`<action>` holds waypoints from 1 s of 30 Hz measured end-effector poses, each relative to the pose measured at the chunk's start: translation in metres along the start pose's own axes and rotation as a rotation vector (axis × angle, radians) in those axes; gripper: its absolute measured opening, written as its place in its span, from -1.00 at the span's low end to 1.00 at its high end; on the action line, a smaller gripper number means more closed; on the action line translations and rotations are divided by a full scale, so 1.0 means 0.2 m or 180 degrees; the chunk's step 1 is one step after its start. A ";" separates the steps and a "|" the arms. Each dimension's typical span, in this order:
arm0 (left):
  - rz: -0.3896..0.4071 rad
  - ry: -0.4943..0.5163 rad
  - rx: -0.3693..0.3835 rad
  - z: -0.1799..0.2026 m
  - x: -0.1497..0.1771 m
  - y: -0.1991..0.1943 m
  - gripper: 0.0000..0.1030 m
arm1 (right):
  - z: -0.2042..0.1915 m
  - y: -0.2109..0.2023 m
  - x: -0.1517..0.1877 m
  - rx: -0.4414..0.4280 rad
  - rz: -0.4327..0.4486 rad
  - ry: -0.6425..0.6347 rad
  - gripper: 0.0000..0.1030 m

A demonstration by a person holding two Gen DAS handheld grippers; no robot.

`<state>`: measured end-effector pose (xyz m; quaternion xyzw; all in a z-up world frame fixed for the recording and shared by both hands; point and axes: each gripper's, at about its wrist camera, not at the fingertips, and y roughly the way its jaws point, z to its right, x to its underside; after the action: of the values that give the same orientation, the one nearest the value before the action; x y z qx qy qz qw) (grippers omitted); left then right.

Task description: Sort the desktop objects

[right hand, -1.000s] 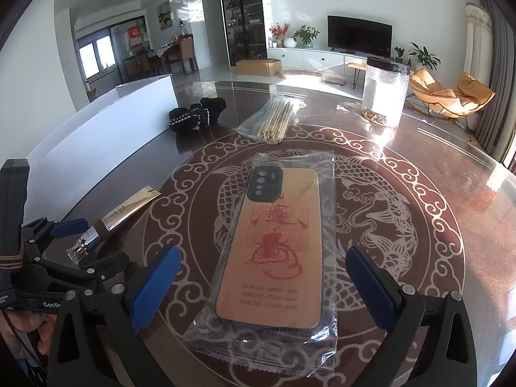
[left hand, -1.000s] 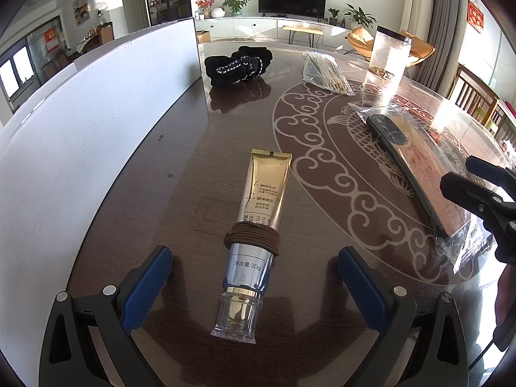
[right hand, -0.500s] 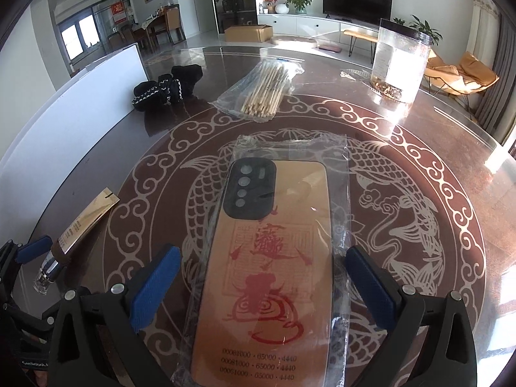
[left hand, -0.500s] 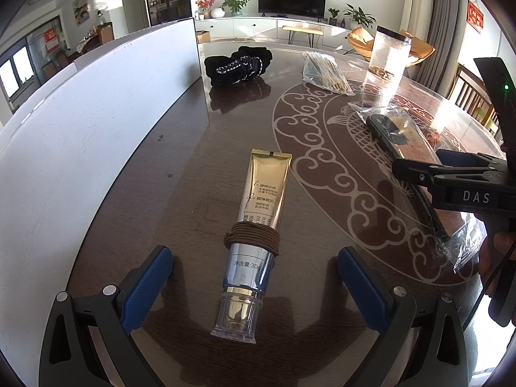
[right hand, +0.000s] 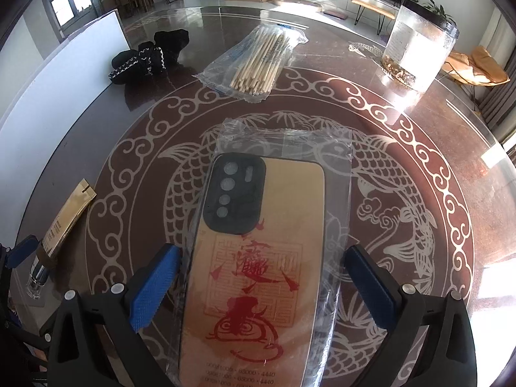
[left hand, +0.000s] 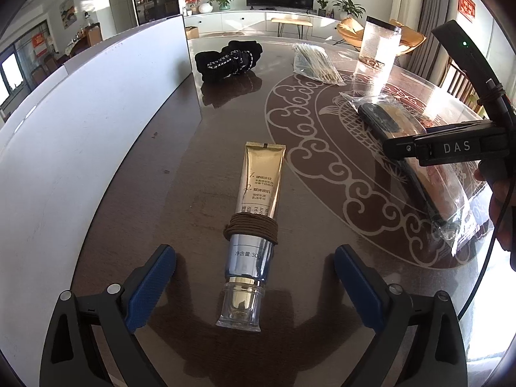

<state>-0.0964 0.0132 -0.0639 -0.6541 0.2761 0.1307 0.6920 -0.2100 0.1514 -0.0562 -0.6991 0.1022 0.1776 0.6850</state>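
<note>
Chopsticks bag [right hand: 254,61], jar [right hand: 419,42] beyond bagged phone case [right hand: 258,258], tube [left hand: 254,225], both tools closing, seemingly not touching.

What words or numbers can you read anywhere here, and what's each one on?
"DAS": right gripper body.
"30g", after Chinese characters: gold tube, silver end.
"65000 - 4440": phone case, bottom rows; leading digits blurred.
Red seal characters on the case: too stylised to read.
Tube's other print: too small.
</note>
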 end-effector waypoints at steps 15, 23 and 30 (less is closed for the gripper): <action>0.0426 -0.0409 0.0373 -0.16 0.10 -0.45 -0.58 | 0.03 -0.46 0.31 -0.0539 0.0296 0.0043 0.50; 0.0758 -0.0452 0.0352 -0.27 0.05 -0.70 -0.87 | -0.18 -0.77 0.10 -0.0702 0.0706 -0.0246 0.49; 0.0461 -0.0315 0.0424 -0.29 0.09 -0.67 -0.84 | -0.33 -0.94 0.04 -0.0908 0.0956 -0.0342 0.49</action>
<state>-0.0210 -0.0621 0.0375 -0.5778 0.2962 0.1938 0.7355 -0.1225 0.0952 0.1129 -0.7555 0.1423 0.3273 0.5494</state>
